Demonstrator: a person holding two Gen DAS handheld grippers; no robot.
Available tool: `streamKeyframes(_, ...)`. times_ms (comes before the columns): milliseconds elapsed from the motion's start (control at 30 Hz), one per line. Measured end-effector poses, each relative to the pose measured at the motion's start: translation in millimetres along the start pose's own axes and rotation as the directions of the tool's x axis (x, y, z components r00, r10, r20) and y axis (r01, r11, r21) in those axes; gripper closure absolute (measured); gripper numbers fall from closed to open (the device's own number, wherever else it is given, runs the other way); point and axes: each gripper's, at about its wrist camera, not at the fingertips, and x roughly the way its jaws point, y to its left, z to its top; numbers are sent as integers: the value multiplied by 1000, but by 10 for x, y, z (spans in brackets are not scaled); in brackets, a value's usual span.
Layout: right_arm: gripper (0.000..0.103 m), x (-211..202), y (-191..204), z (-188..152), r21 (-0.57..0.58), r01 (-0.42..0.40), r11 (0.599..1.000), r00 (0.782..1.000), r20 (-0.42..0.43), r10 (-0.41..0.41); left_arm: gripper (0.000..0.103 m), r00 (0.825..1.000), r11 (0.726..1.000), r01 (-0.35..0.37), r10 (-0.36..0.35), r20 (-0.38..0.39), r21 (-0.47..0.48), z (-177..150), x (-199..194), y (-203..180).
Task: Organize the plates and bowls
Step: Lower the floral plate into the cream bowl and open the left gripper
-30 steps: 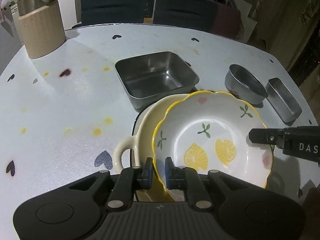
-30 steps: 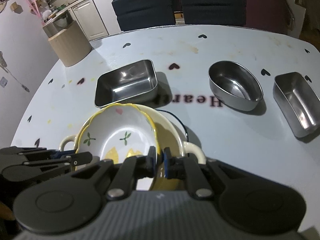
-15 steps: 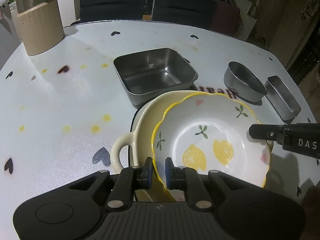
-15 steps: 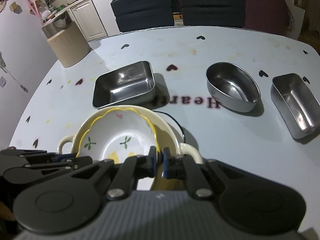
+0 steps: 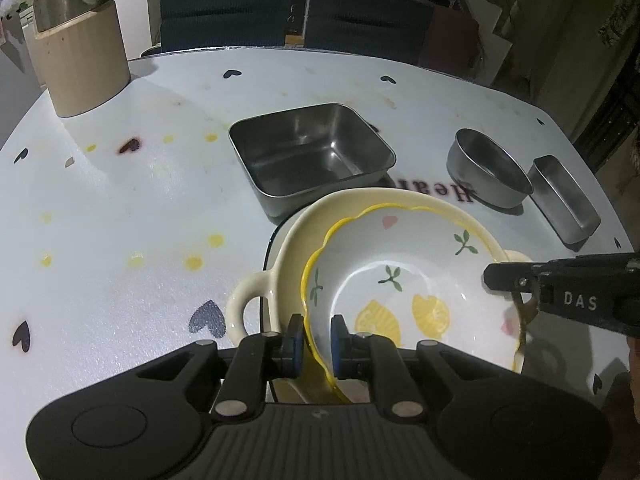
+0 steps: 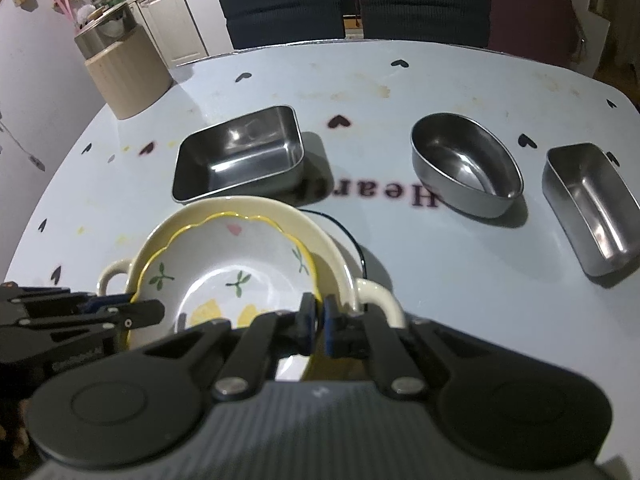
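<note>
**Lemon bowl held over the cream dish**

We clamp both grippers on the lemon bowl [image 5: 408,280]: the left gripper [image 5: 315,346] pinches its near-left rim, the right gripper [image 6: 317,325] its opposite rim. The bowl is white, with a scalloped yellow edge, lemons, green sprigs and pink hearts. It sits inside the cream two-handled dish [image 5: 292,240] on the table [image 5: 120,208].
</note>
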Motion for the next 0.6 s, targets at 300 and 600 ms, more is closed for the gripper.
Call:
streamKeyframes(300, 96, 87, 35, 11, -33, 9, 999, 1000, -19, -10, 88, 1000, 1000, 2, -2, 10, -10, 8, -19, 17)
streamKeyframes(600, 89, 130, -23, -2, 13, -35, 999, 997, -64, 36, 88, 1000, 1000, -1, 1, 6, -7, 7, -18, 14)
